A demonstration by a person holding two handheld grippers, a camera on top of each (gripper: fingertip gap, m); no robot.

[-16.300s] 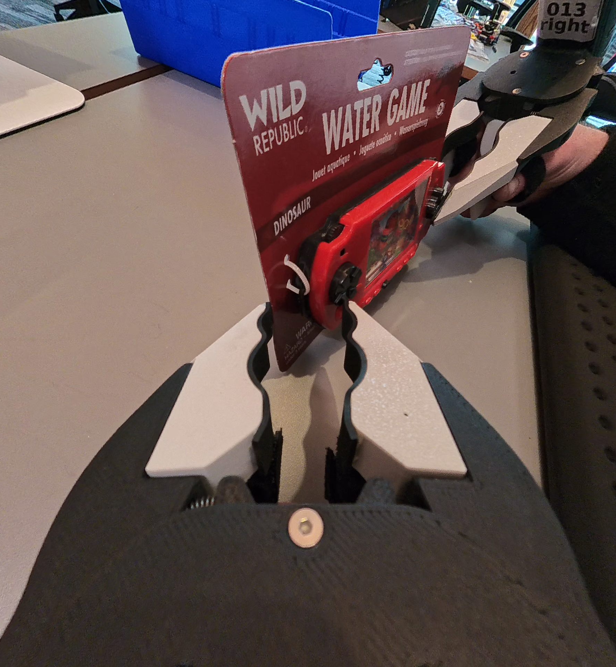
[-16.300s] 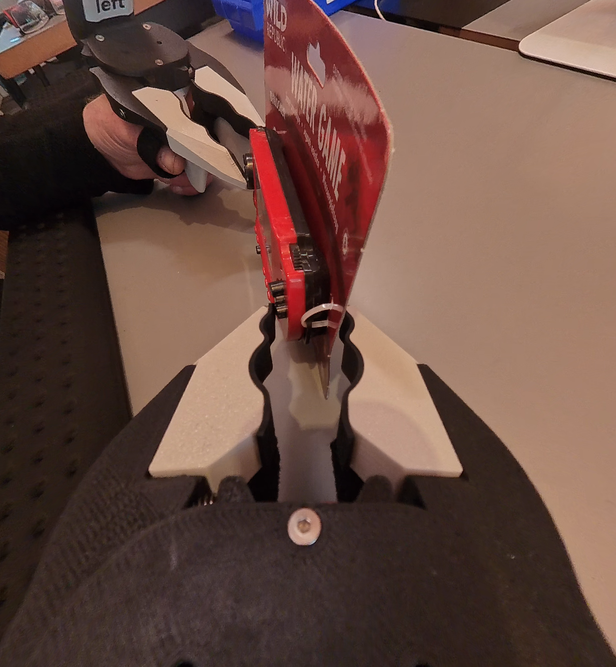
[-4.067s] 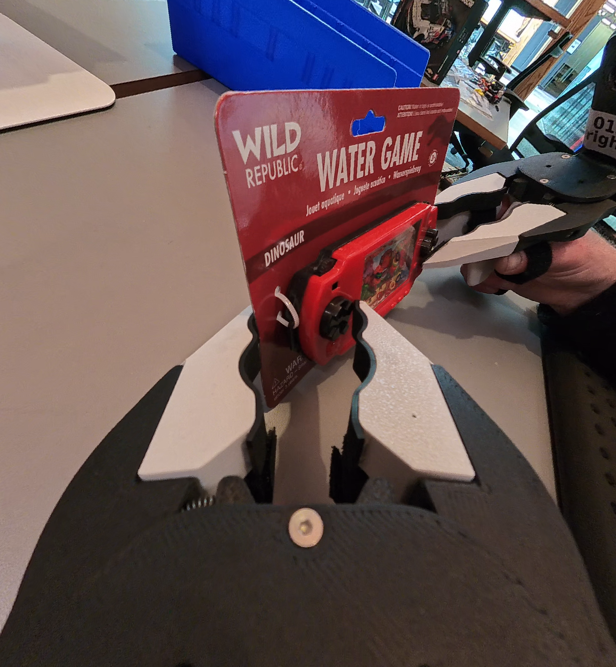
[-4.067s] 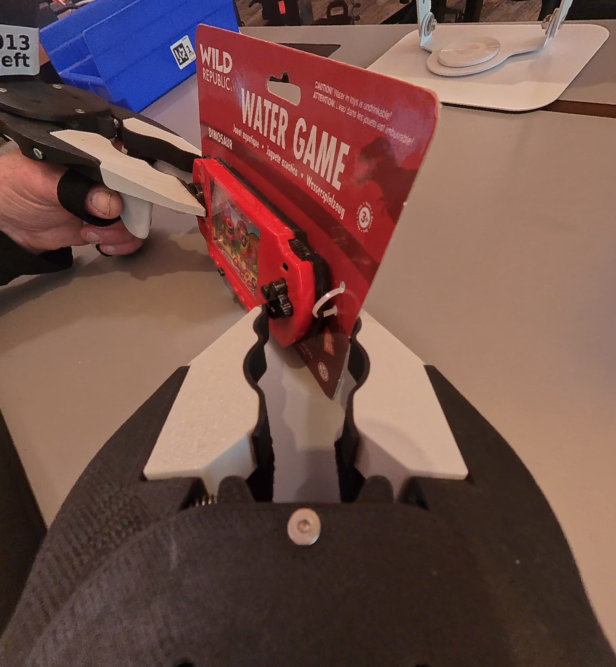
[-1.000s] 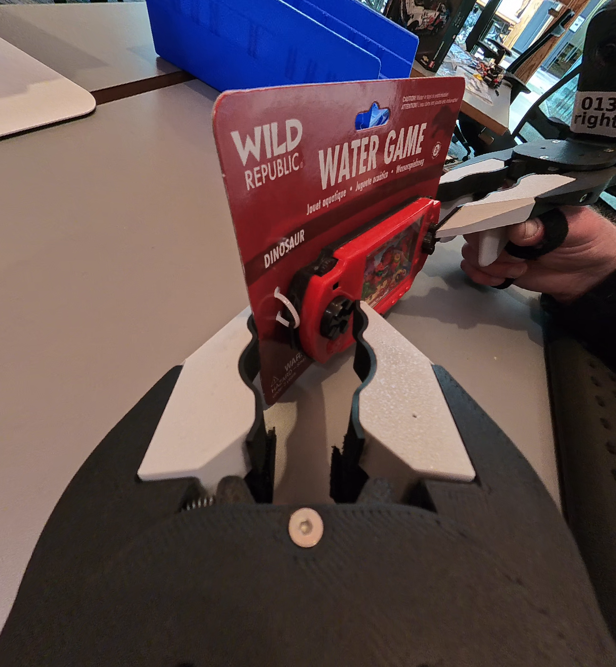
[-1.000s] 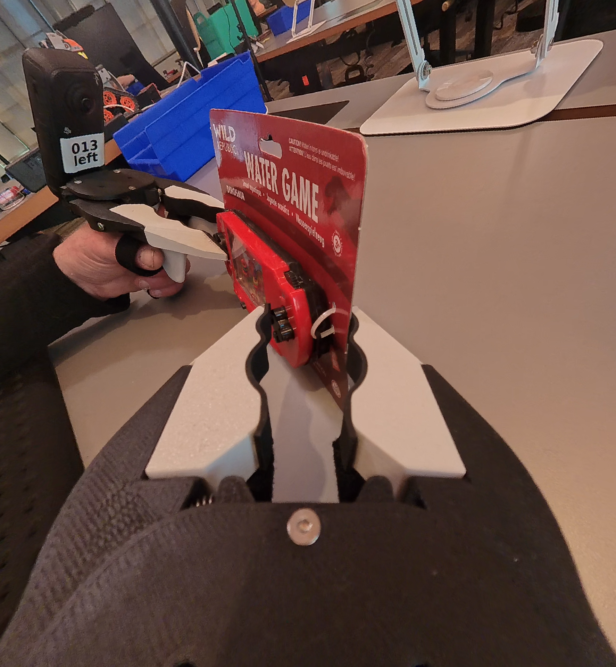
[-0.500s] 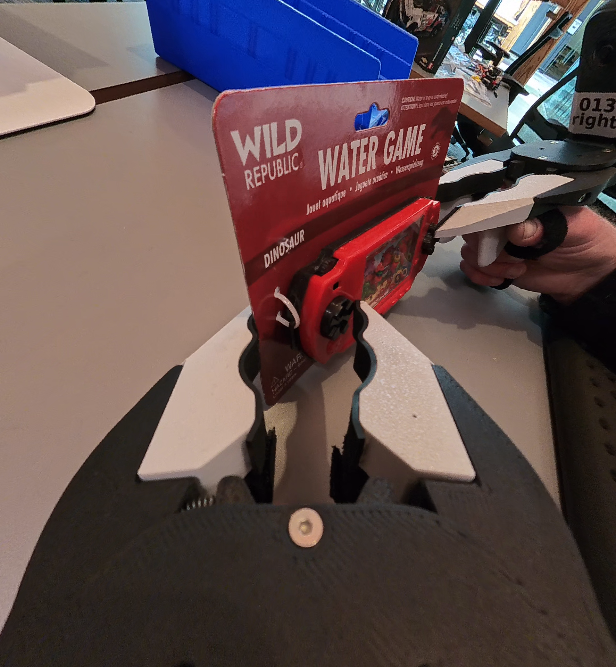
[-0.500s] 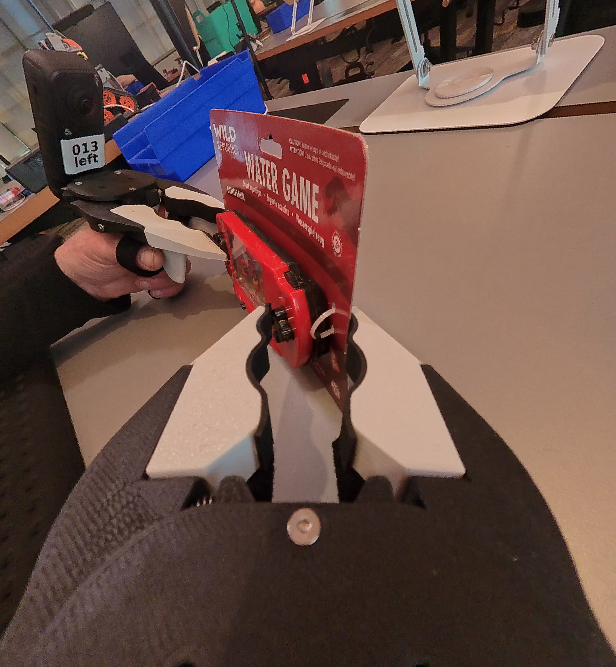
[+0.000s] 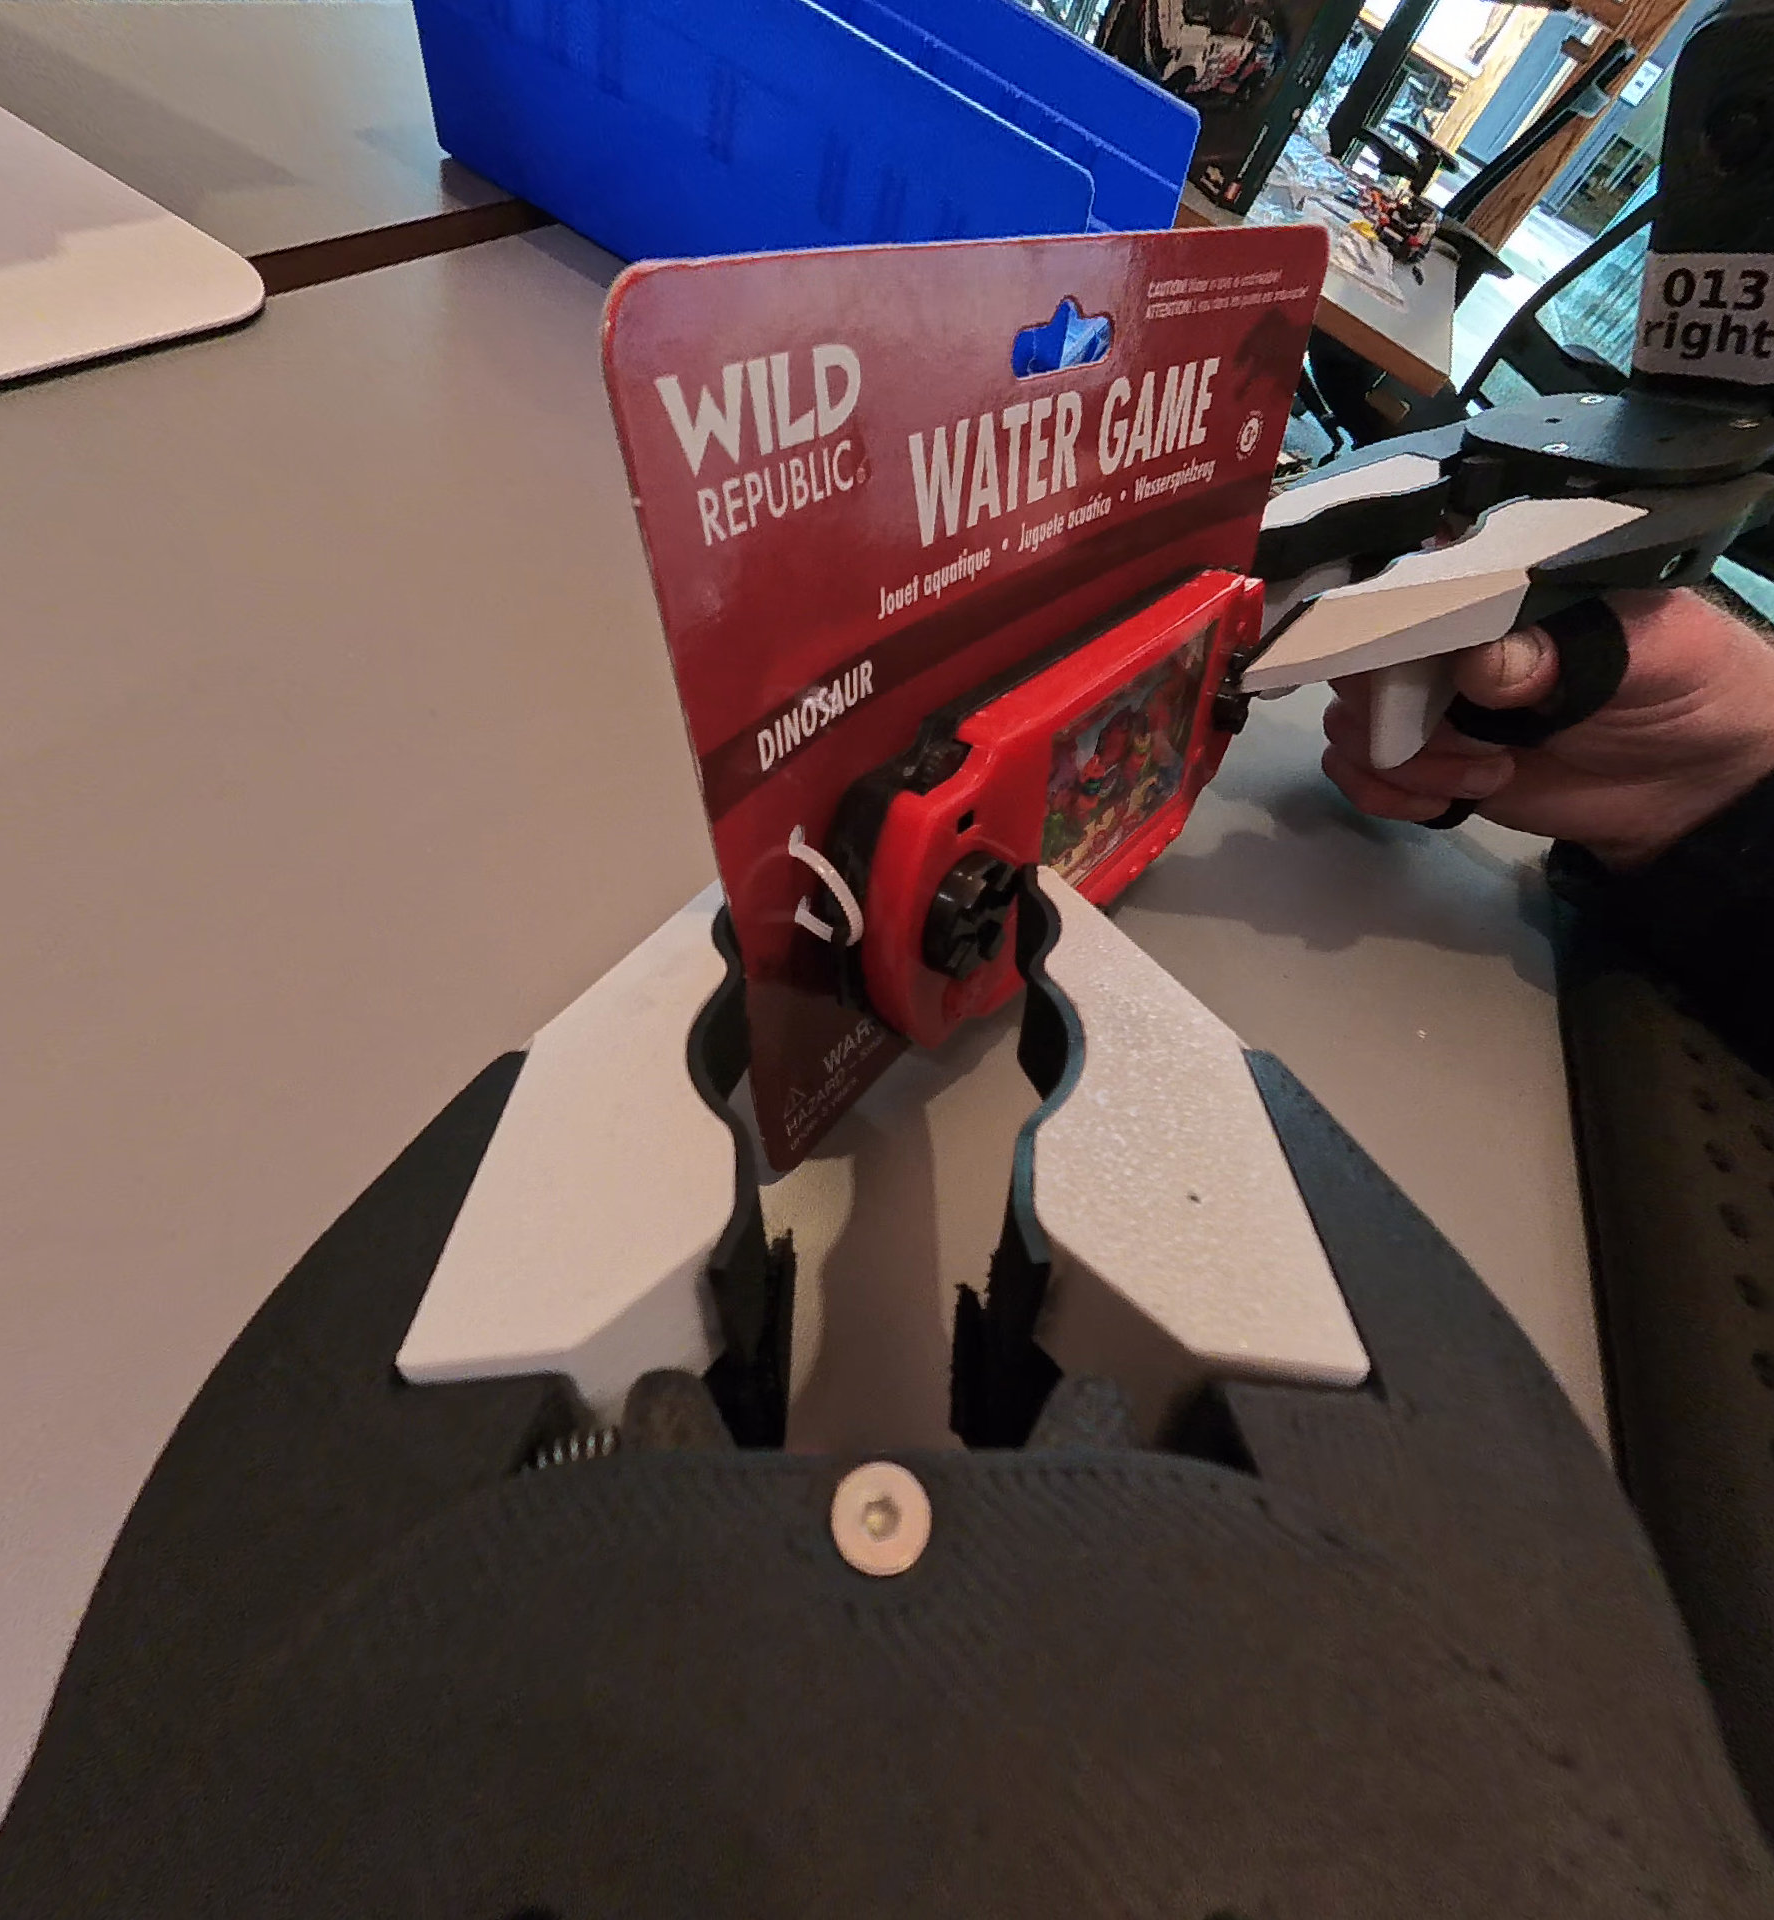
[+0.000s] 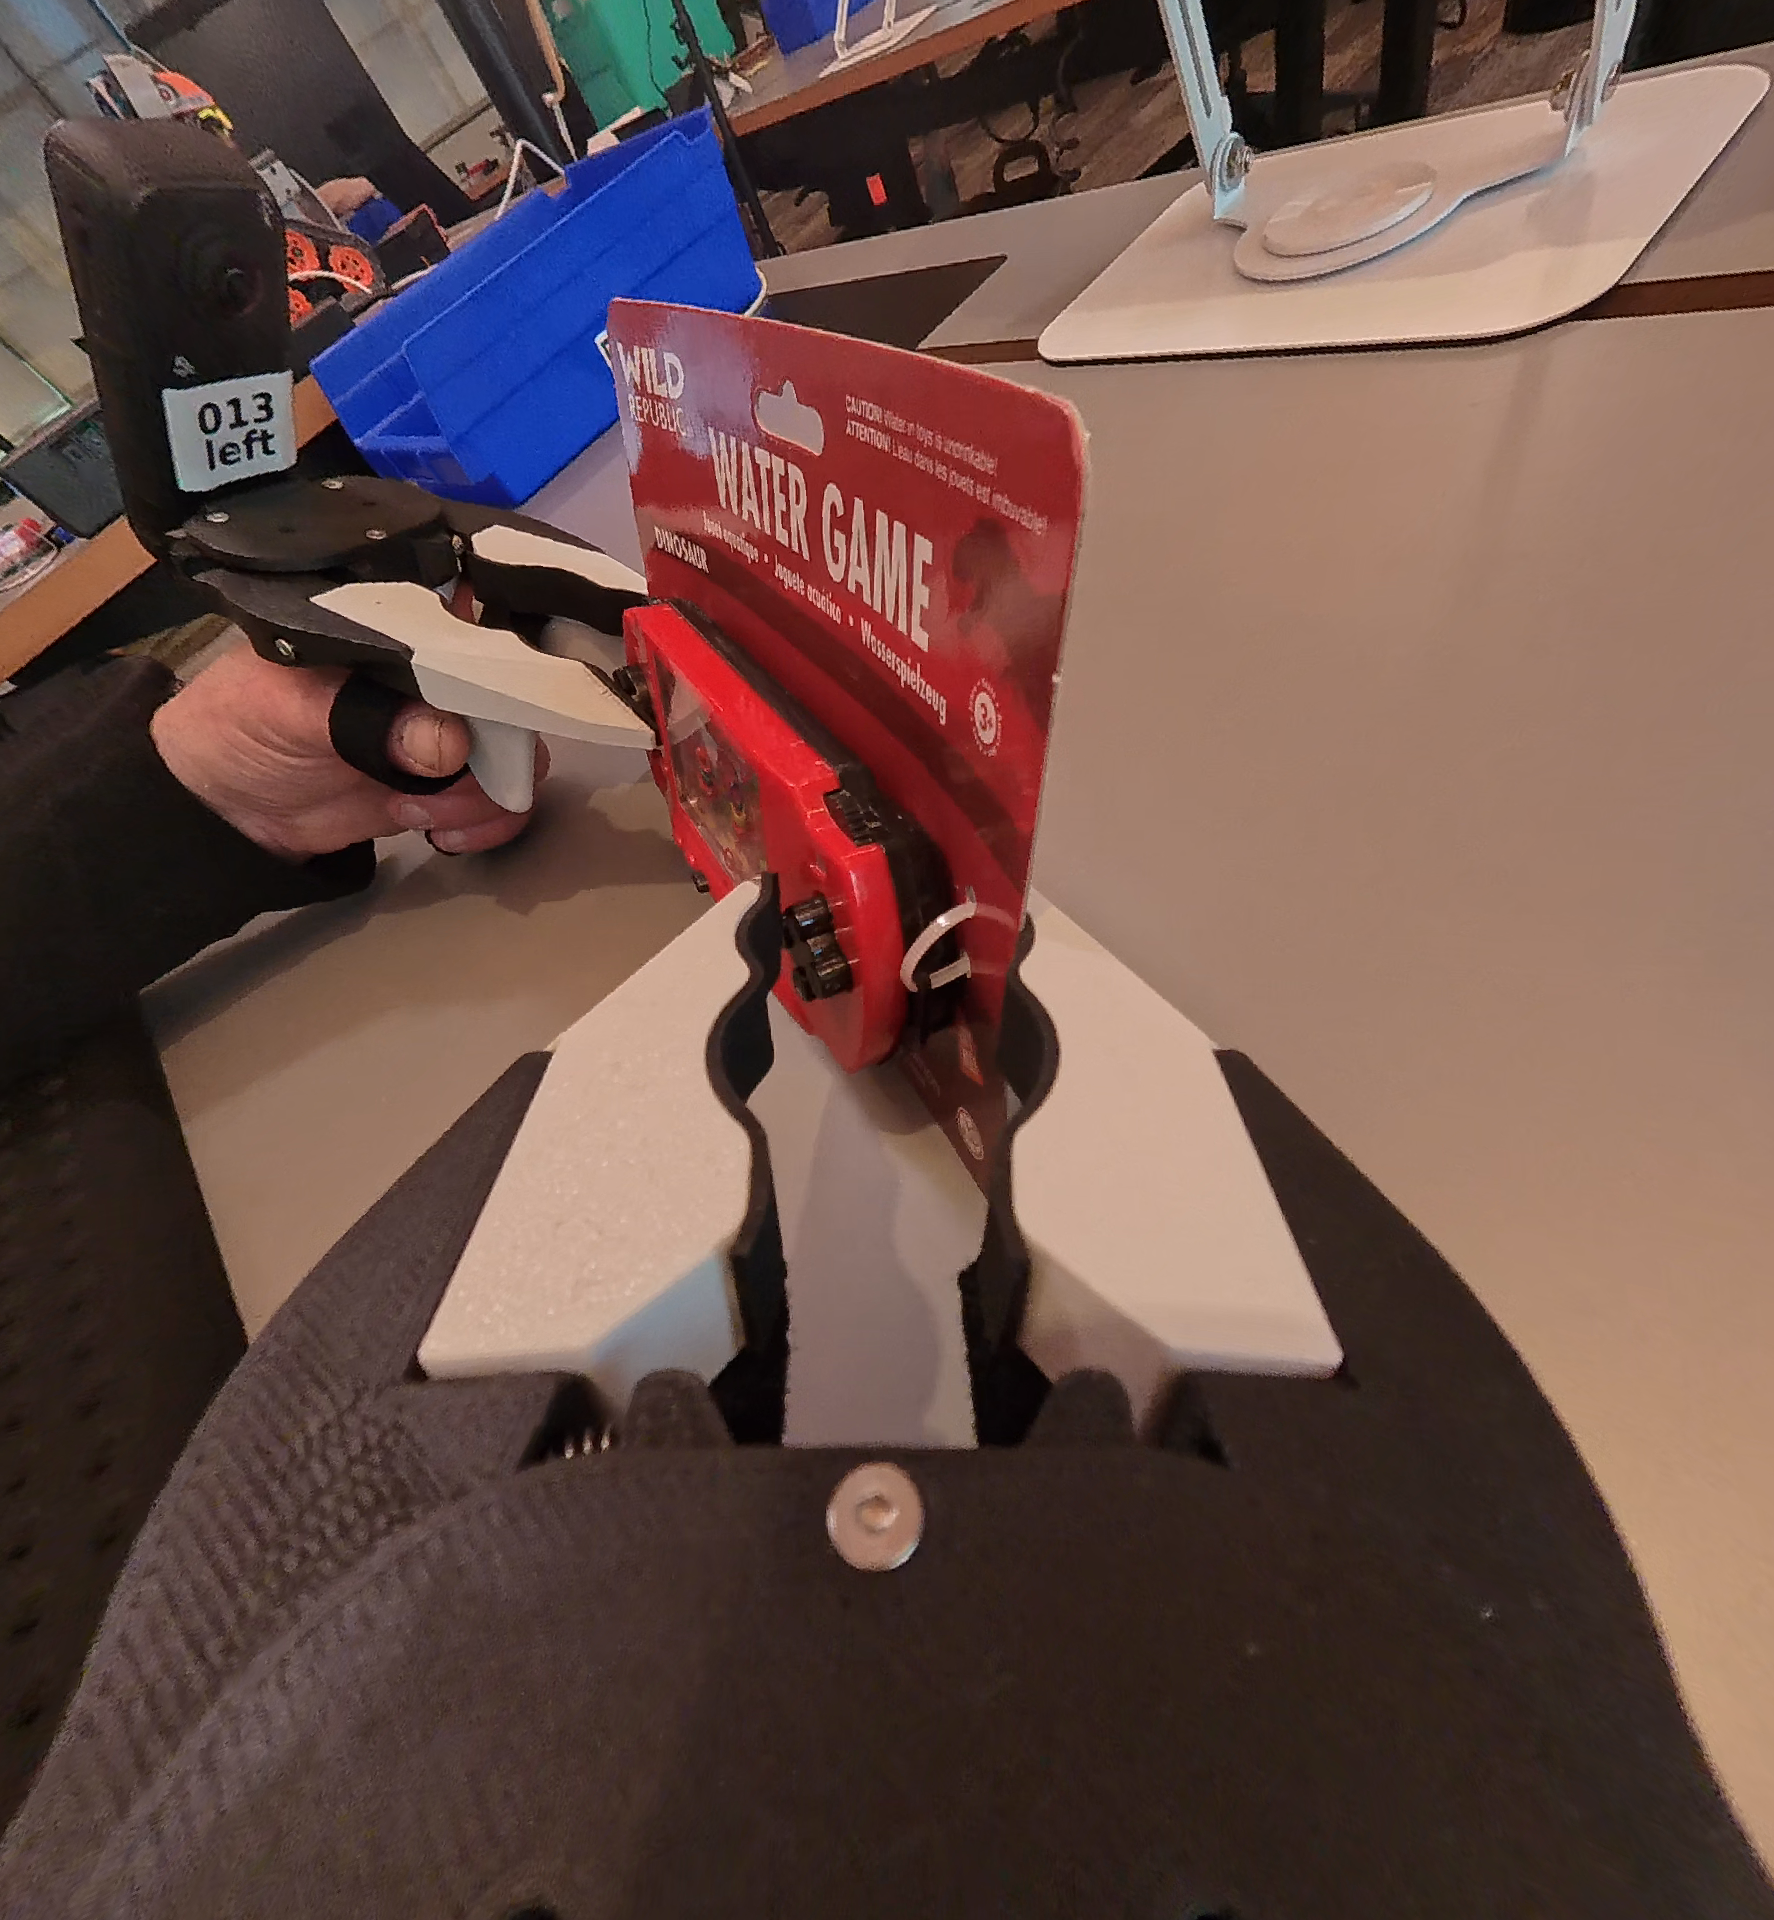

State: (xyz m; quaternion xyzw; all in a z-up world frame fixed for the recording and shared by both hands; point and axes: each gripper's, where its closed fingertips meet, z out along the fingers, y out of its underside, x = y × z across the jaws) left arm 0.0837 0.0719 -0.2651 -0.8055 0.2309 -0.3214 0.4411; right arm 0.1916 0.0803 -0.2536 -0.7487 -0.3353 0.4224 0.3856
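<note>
Fingers (image 9: 1153,1049) of my left gripper (image 9: 872,956) and right gripper (image 10: 888,971) are both clamping the carded red toy (image 9: 1049,790) upright above the surface (image 9: 291,727); I am seeing blue bins (image 10: 540,312) behind, contents hidden.

A grey table (image 9: 291,727) is seen under and ahead of the left gripper (image 9: 872,914), its top smooth and matt. Blue plastic bins (image 9: 758,114) are set on it beyond the gripper's fingertips. A pale flat stand base (image 9: 62,281) lies on it ahead and to the left. From the right gripper (image 10: 883,935), the same base (image 10: 1402,249) is seen ahead to the right, with metal uprights on it, and the bins (image 10: 540,312) ahead to the left. A dark seam (image 9: 395,244) crosses the tabletop before them.
</note>
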